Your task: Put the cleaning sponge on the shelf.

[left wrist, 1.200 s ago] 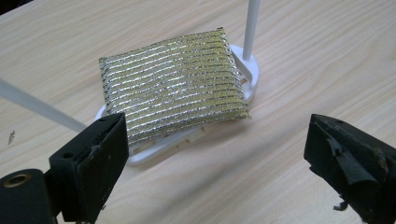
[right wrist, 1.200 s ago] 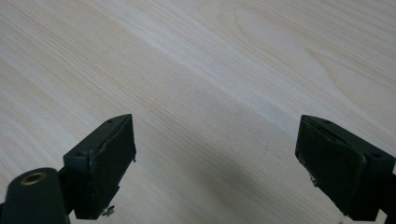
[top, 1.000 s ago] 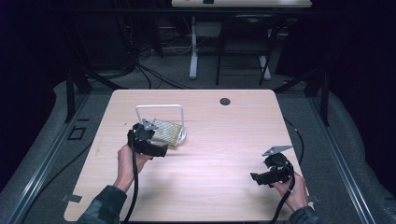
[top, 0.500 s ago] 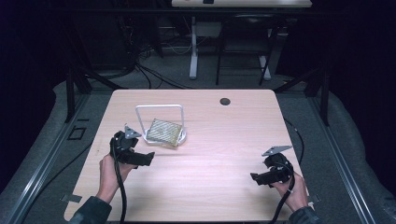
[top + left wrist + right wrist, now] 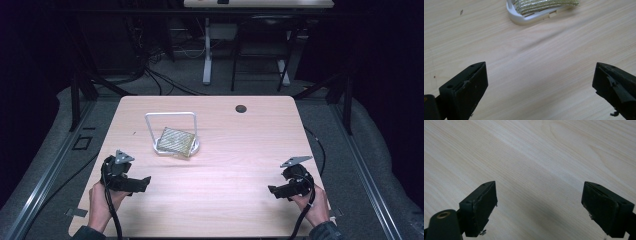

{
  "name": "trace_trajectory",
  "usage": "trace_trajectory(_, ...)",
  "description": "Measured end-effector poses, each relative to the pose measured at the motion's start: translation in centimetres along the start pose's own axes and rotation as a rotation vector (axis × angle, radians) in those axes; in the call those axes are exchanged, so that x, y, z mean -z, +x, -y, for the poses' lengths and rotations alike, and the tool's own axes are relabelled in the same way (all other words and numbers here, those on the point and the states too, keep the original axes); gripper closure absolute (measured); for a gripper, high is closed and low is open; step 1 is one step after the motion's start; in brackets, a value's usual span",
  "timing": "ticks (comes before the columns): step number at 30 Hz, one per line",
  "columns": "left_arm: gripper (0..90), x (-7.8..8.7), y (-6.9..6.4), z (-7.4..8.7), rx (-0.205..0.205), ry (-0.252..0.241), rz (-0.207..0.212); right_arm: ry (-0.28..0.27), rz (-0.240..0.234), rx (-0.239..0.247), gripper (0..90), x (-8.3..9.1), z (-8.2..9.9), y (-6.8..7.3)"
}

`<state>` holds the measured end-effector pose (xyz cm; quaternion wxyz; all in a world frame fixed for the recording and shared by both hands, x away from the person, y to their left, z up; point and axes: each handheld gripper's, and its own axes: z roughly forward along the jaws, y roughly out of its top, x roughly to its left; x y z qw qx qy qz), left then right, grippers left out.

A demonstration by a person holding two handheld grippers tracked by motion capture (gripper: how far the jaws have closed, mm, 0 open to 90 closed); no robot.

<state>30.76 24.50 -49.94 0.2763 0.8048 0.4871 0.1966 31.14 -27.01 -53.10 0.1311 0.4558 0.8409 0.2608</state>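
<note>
Release step looks done – left gripper and right gripper gape empty, sponge resting in white holder – next, likely nothing

Light is falling on the pale wooden table; grey carpet and cables are fading into darkness.

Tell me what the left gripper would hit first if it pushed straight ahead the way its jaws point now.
Probably bare table first. The left gripper, jaws open and empty, tilts down toward the wood. Beyond lies the white stand holding the gold woven pad, somewhat off its line, though depth is hard to judge.
</note>
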Motion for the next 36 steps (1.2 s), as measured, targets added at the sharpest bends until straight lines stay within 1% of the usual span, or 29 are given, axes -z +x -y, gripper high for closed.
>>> trace_trajectory(5, 0.1, 0.1, 0.6, 1.5, 0.023, 0.023, -0.001, -0.005, 0.003, 0.000, 12.8, 0.0, 0.0, 0.0)
trace_trajectory(10, 0.1, 0.0, 1.0, 2.6, 0.046, 0.033, -0.002, -0.005, 0.006, 0.004, 12.8, 0.1, 0.0, -0.1)
trace_trajectory(11, 0.1, 0.0, 1.1, 2.8, 0.042, 0.035, -0.005, -0.006, 0.004, 0.002, 12.8, 0.1, 0.0, -0.1)
trace_trajectory(15, 0.1, -0.1, 1.3, 3.5, 0.054, 0.047, -0.013, -0.005, 0.005, 0.004, 12.8, 0.1, 0.1, -0.1)
trace_trajectory(16, 0.1, -0.2, 1.5, 3.7, 0.046, 0.051, -0.016, -0.004, 0.001, 0.000, 12.8, 0.1, 0.1, -0.1)
trace_trajectory(17, 0.0, -0.3, 1.6, 3.8, 0.049, 0.054, -0.020, -0.004, 0.001, 0.000, 12.8, 0.1, 0.1, -0.1)
trace_trajectory(19, 0.1, -0.5, 1.9, 4.0, 0.072, 0.054, -0.011, -0.004, 0.000, 0.000, 12.8, 0.0, 0.1, -0.1)
trace_trajectory(21, 0.1, -0.8, 2.1, 4.1, 0.071, 0.072, -0.007, -0.003, 0.001, 0.001, 12.8, 0.0, 0.1, -0.1)
trace_trajectory(25, 0.1, -1.0, 2.2, 4.1, 0.086, 0.071, 0.015, 0.003, -0.003, 0.002, 12.8, 0.0, 0.1, -0.2)
trace_trajectory(36, 0.1, -1.2, 2.3, 3.9, 0.098, 0.060, 0.017, 0.002, -0.007, 0.004, 12.9, -0.1, 0.2, -0.2)
